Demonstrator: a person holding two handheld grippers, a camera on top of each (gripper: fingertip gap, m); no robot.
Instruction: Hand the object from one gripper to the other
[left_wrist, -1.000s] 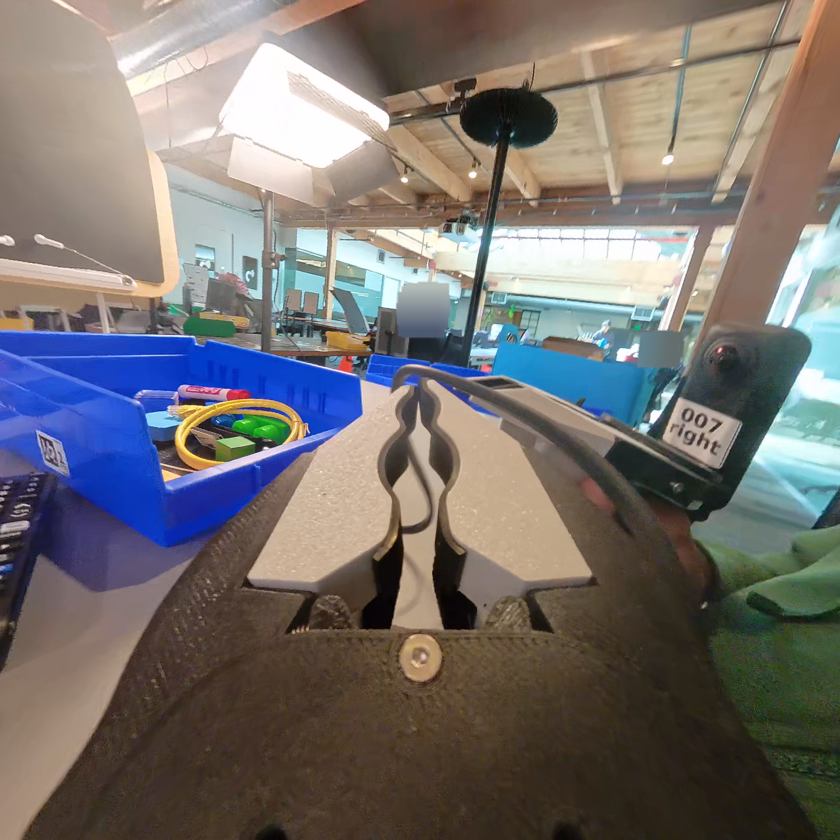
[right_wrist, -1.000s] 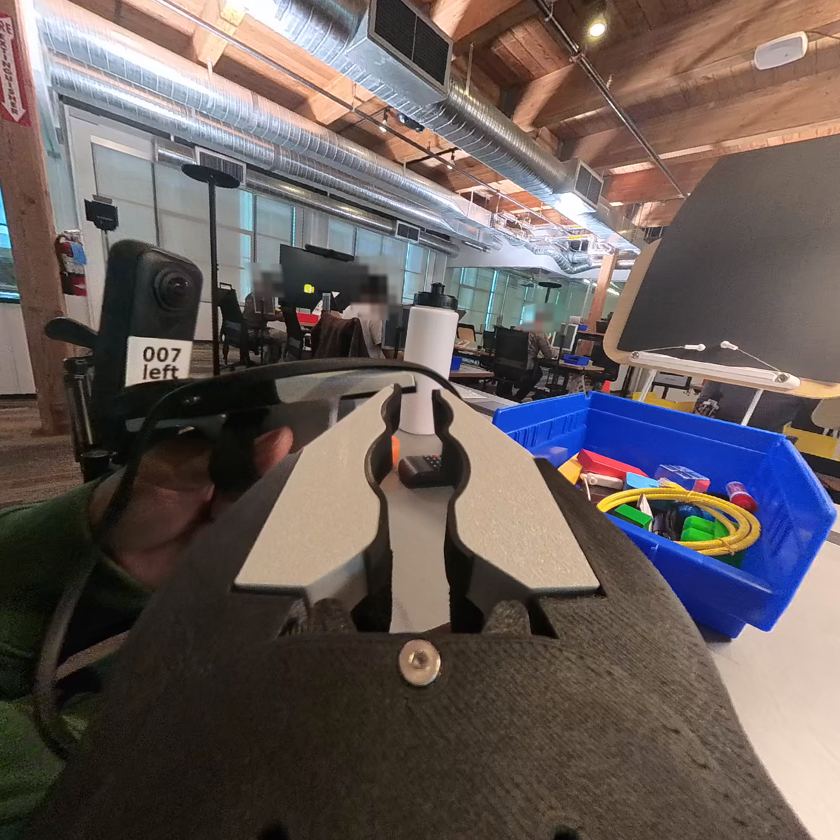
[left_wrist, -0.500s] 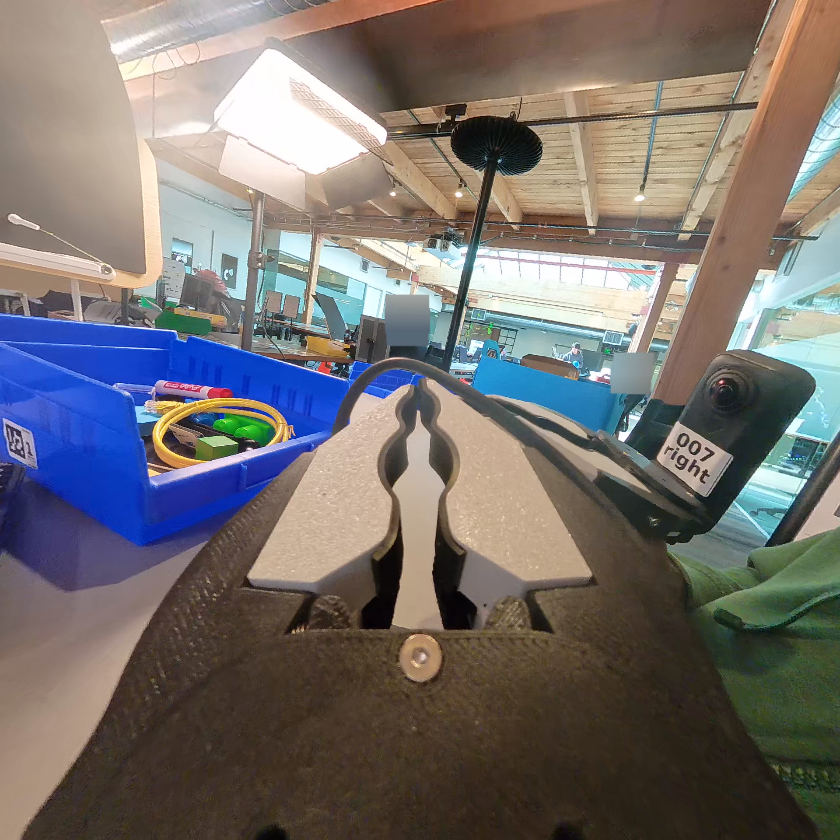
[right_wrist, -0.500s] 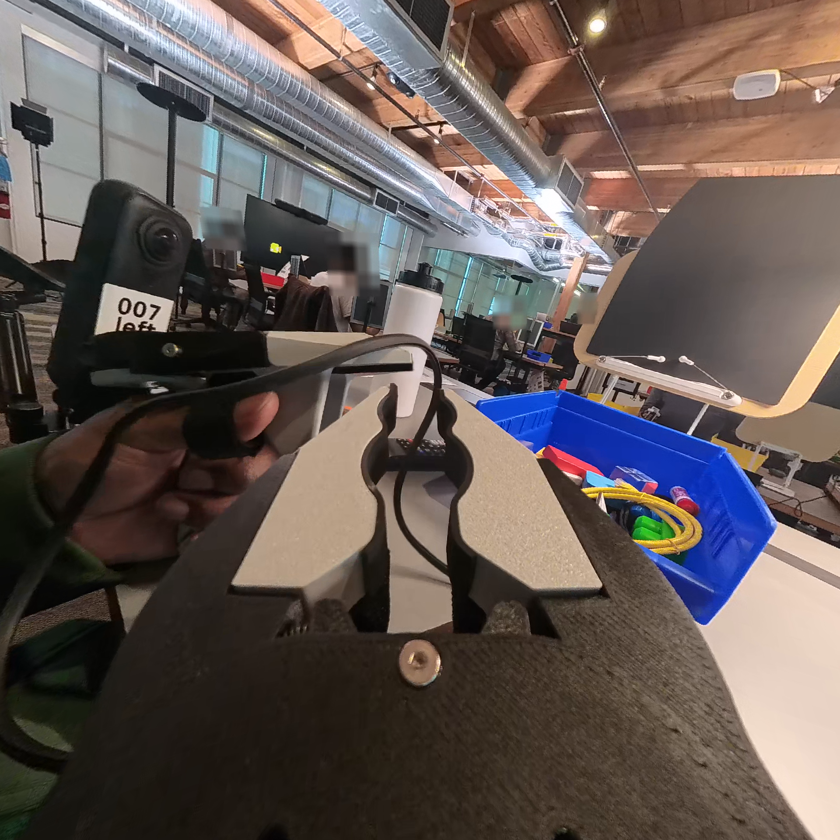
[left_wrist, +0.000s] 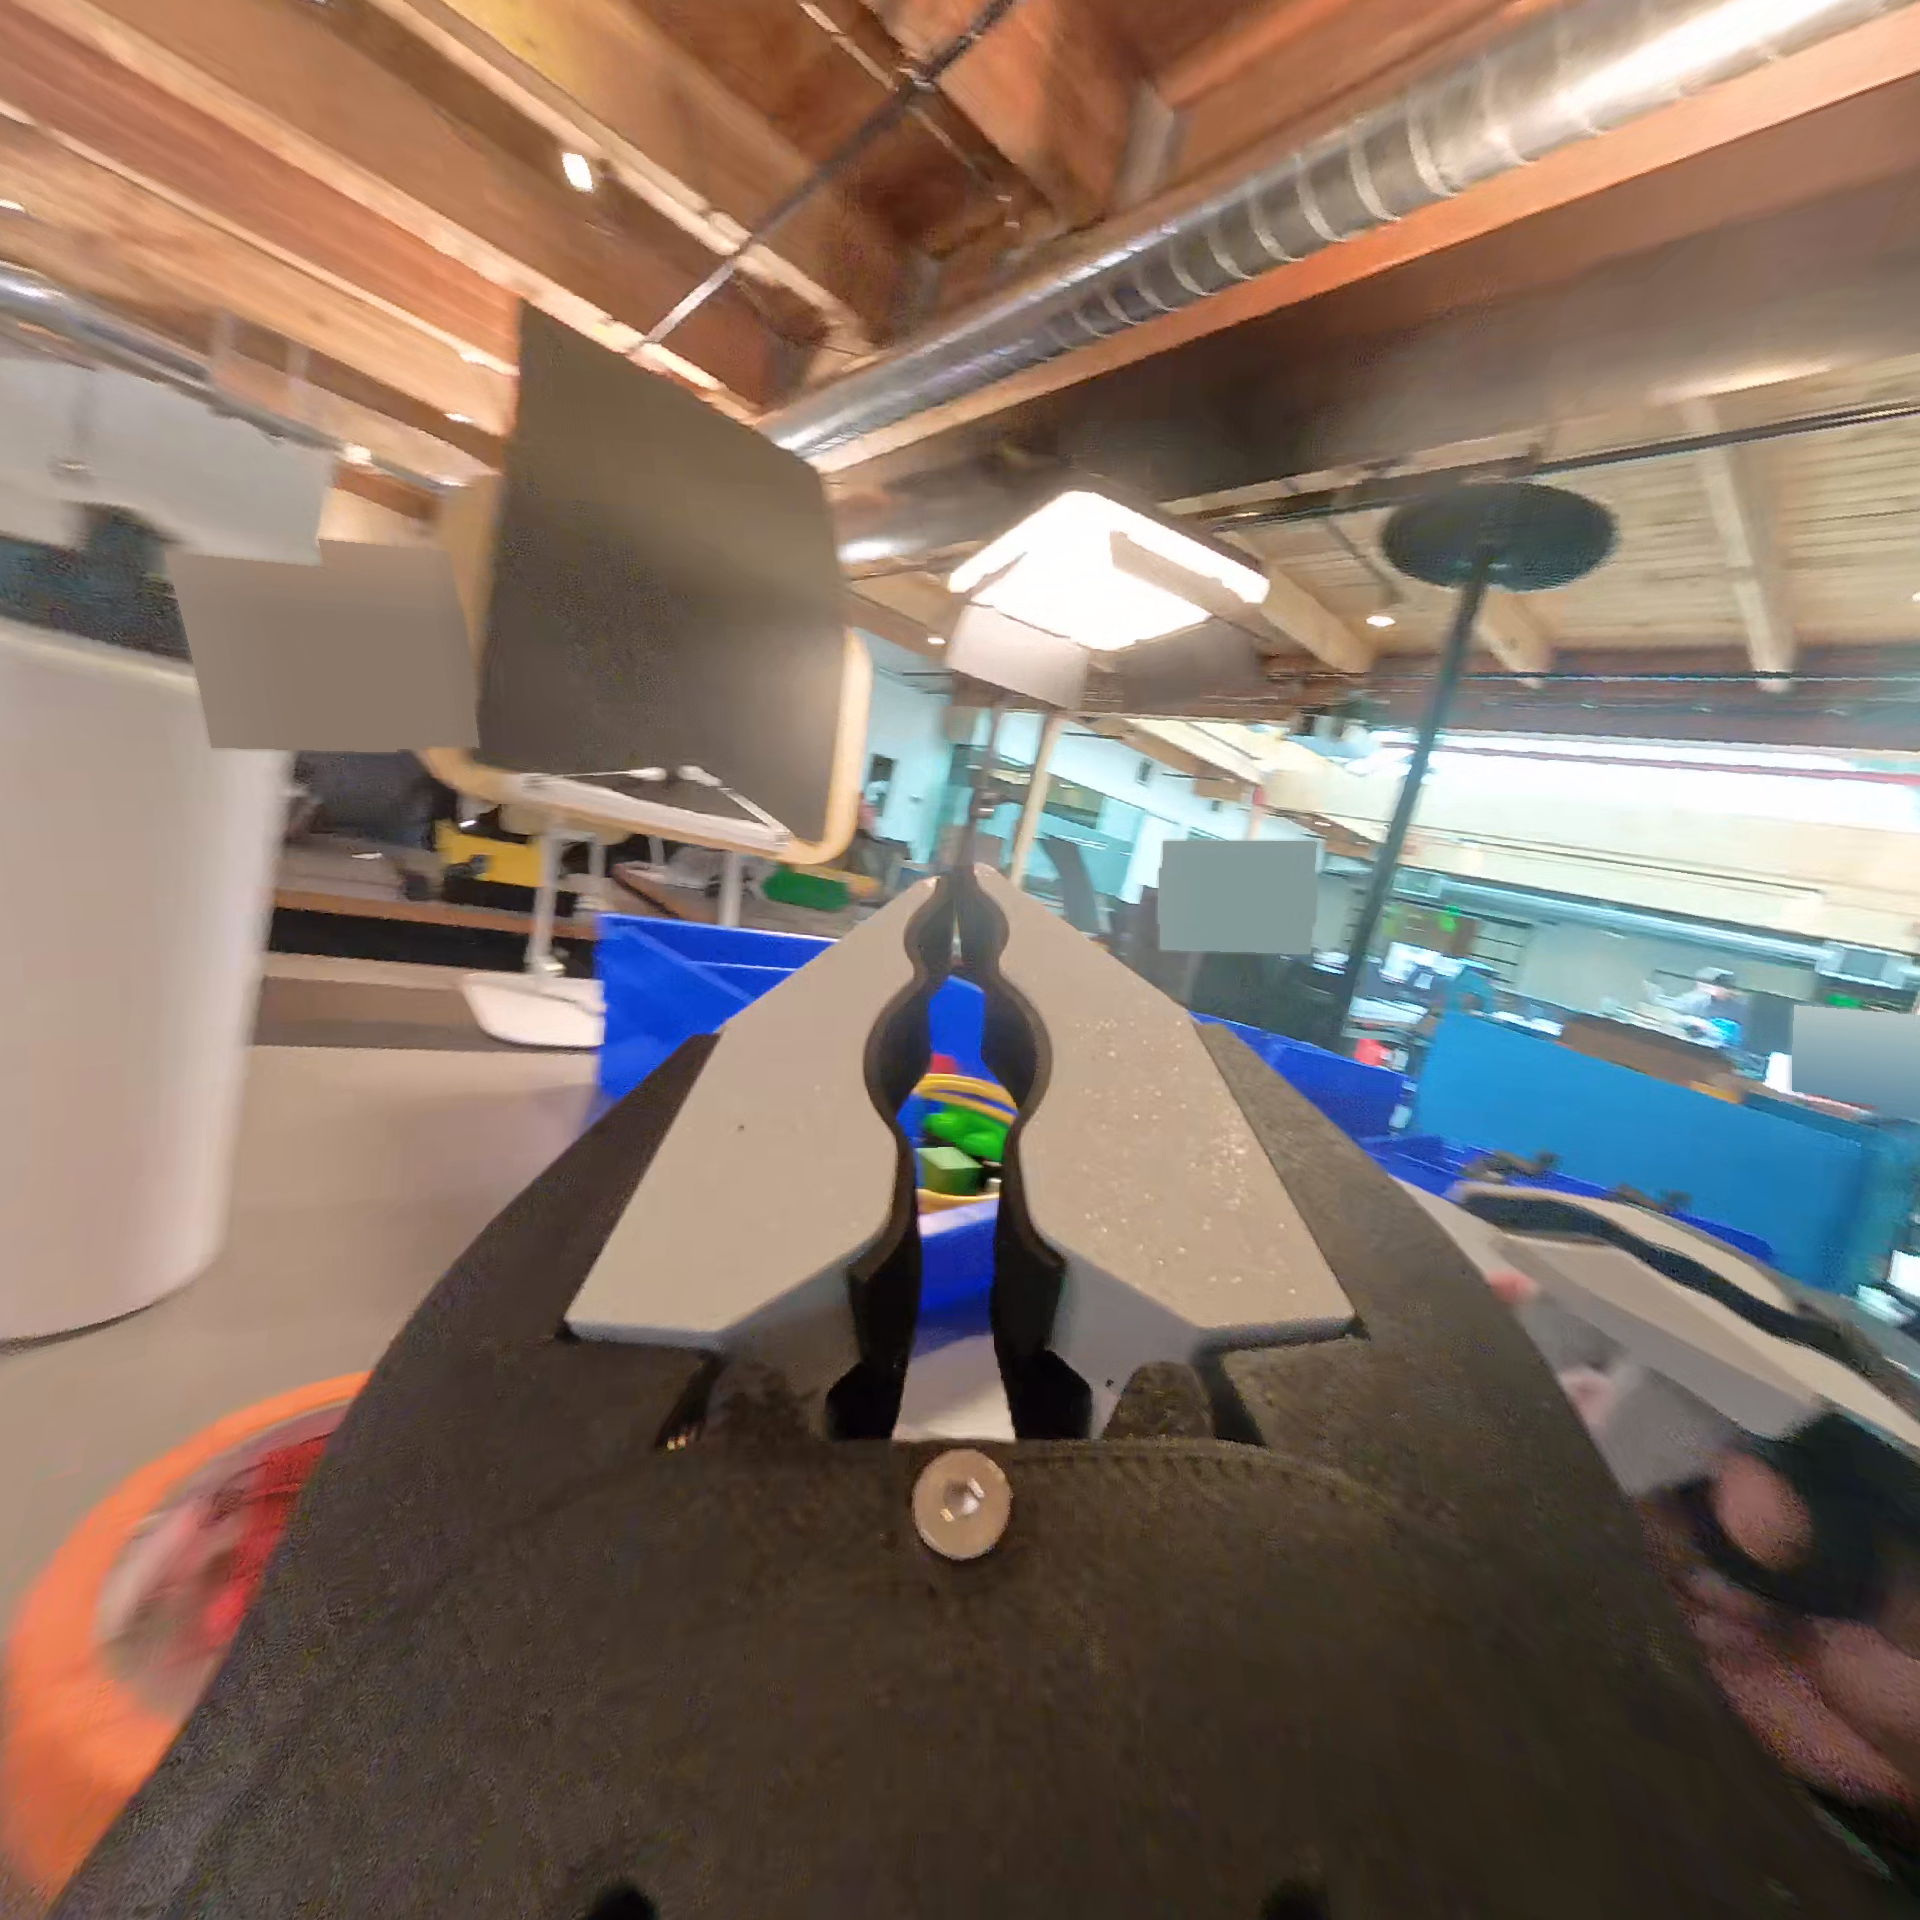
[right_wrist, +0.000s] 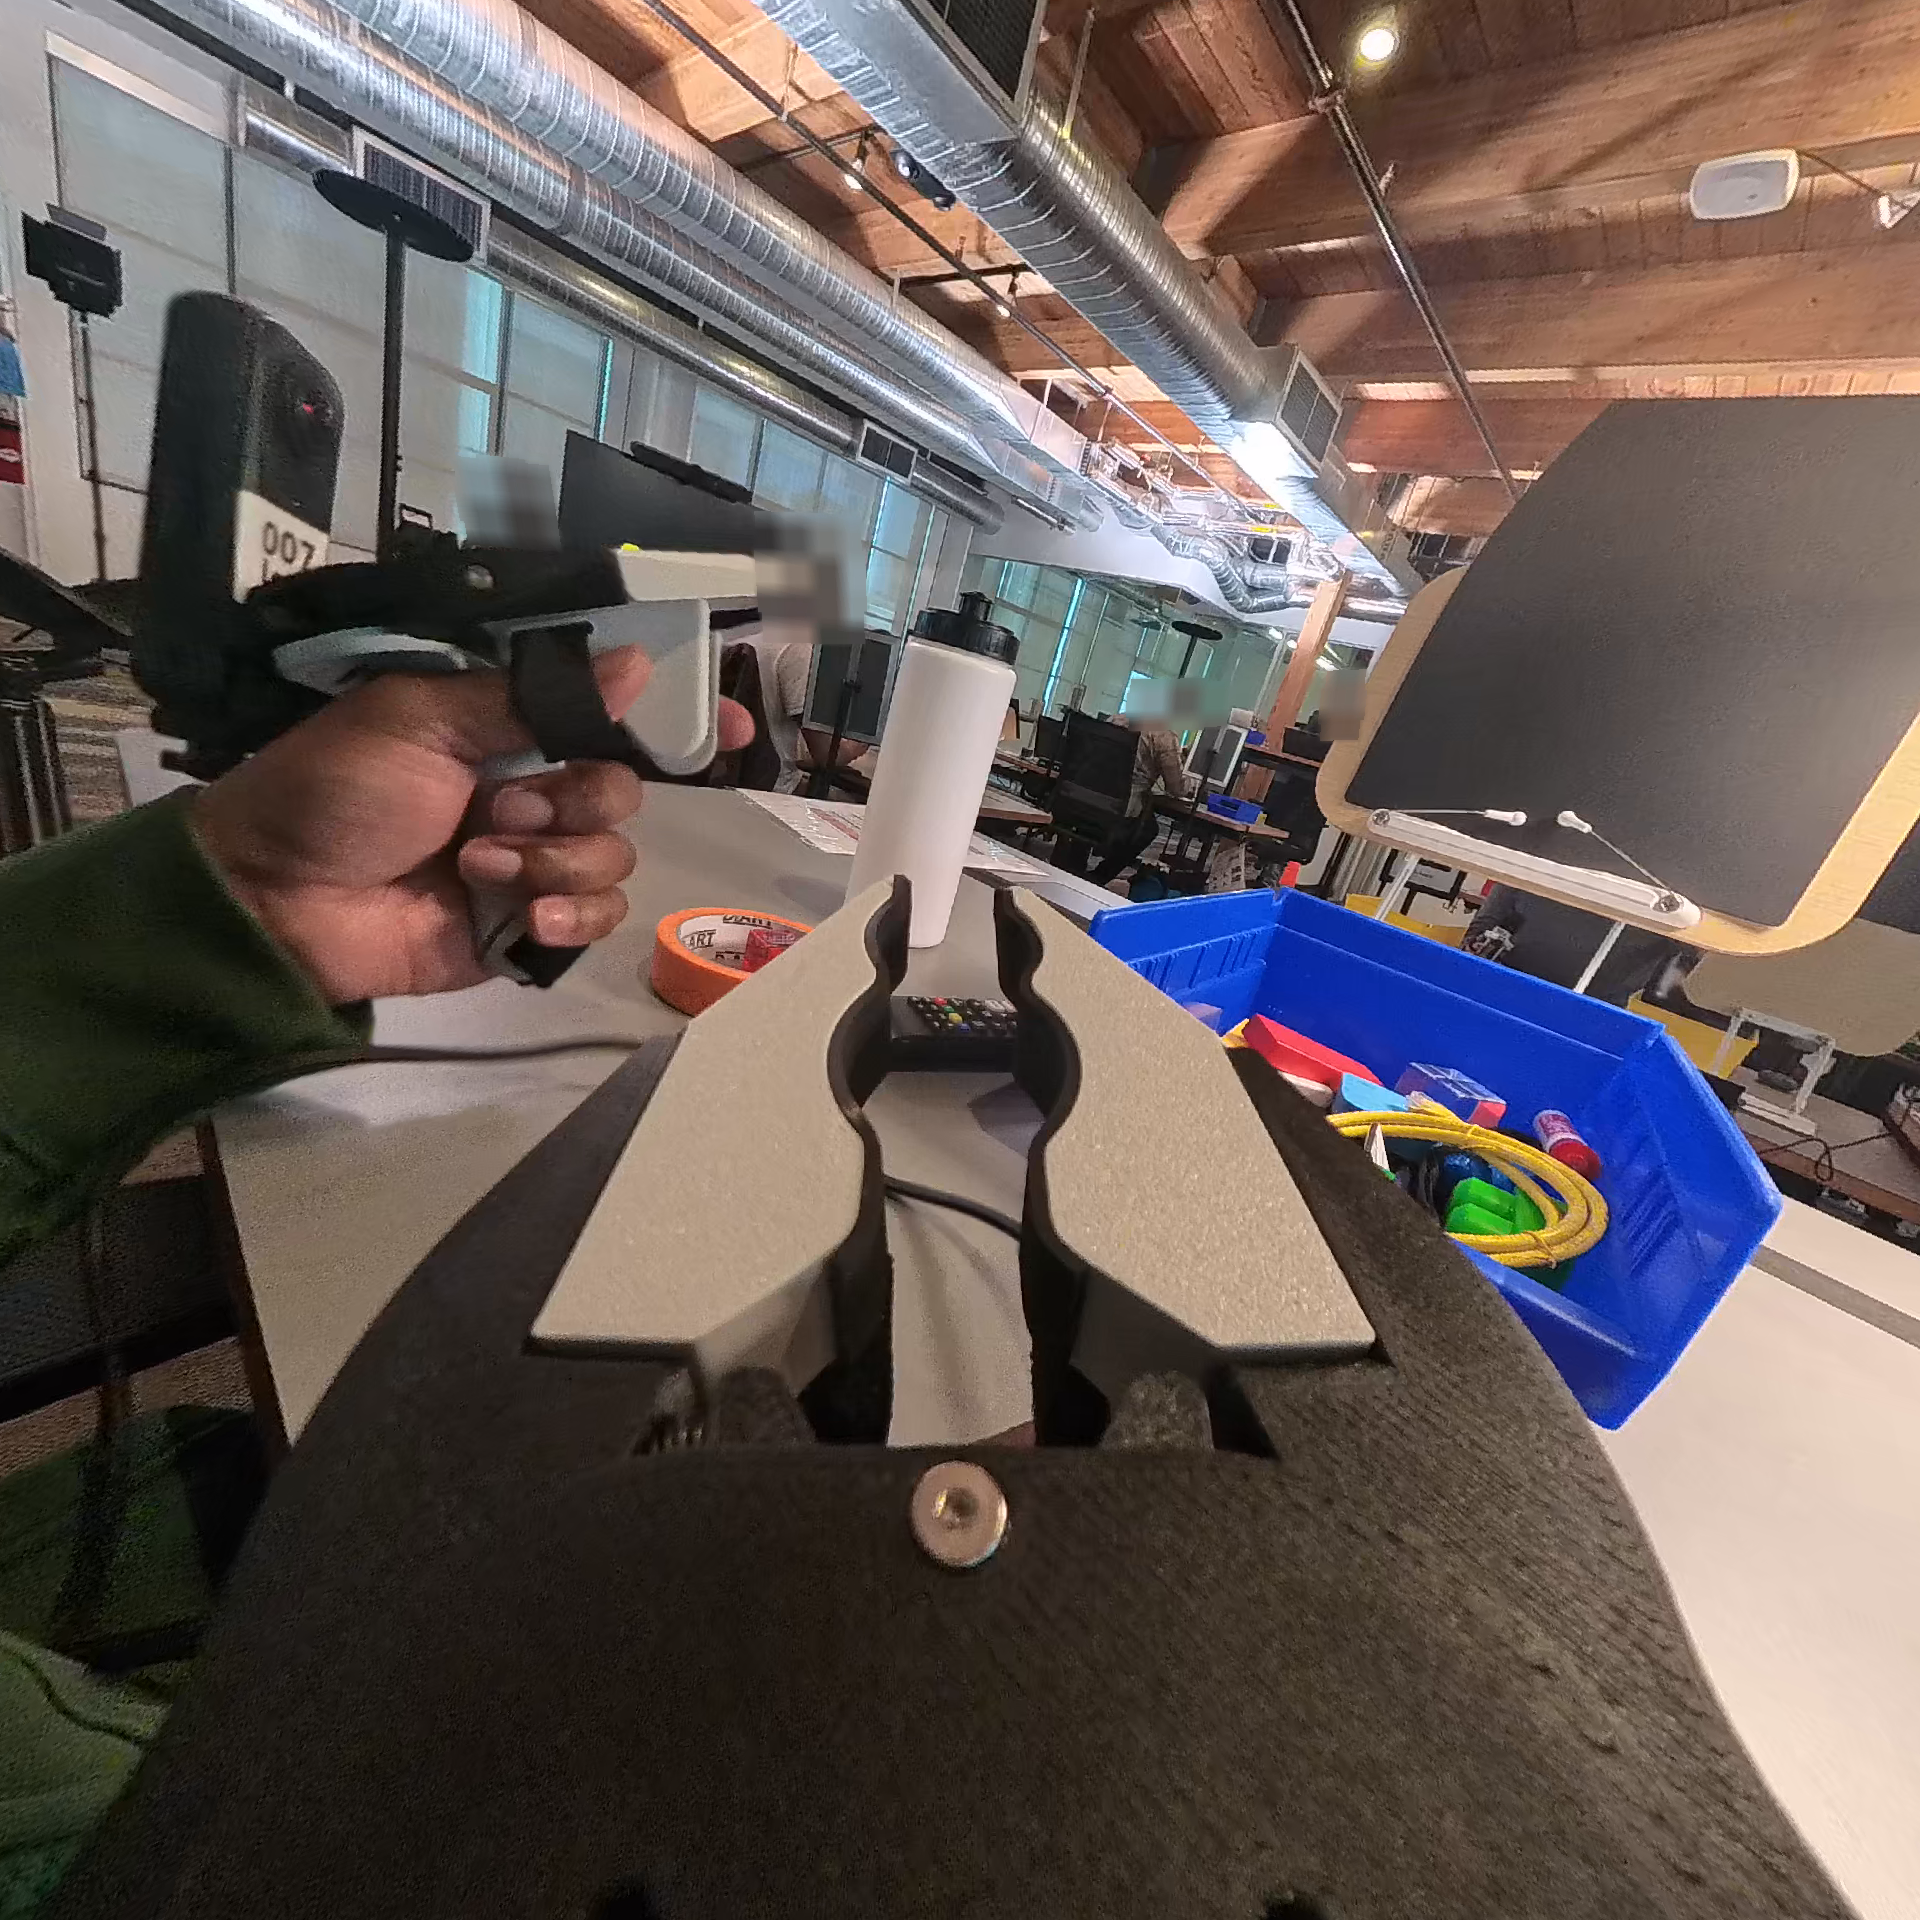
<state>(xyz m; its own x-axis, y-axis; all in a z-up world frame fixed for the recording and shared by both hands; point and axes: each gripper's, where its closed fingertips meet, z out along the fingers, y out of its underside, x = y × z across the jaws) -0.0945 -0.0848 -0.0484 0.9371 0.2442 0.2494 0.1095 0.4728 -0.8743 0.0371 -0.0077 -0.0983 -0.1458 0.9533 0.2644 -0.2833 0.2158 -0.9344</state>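
Note:
My left gripper (left_wrist: 958, 899) is shut, tips touching, with nothing between them. It points at the blue bin (left_wrist: 675, 977). In the right wrist view it (right_wrist: 717, 597) is held up in a hand at the upper left, above the table. My right gripper (right_wrist: 951, 904) is open by a narrow gap and empty, low over the grey table (right_wrist: 436, 1132). A thin black cable (right_wrist: 940, 1200) lies on the table and shows between the right fingers. In the left wrist view the right gripper (left_wrist: 1662, 1278) is a blur at the right edge.
A black remote (right_wrist: 951, 1023), an orange tape roll (right_wrist: 717, 951) and a white bottle (right_wrist: 935, 769) stand beyond the right gripper. The blue bin (right_wrist: 1621, 1060) at the right holds a yellow cable coil (right_wrist: 1496, 1195) and several small blocks. A black board on a stand (right_wrist: 1662, 665) is behind it. The tips of one gripper are about 15 cm away from the tips of the other.
The left gripper has swung left, away from the right one, and now faces the bin. The black cable has left both grippers' fingers and lies on the table.

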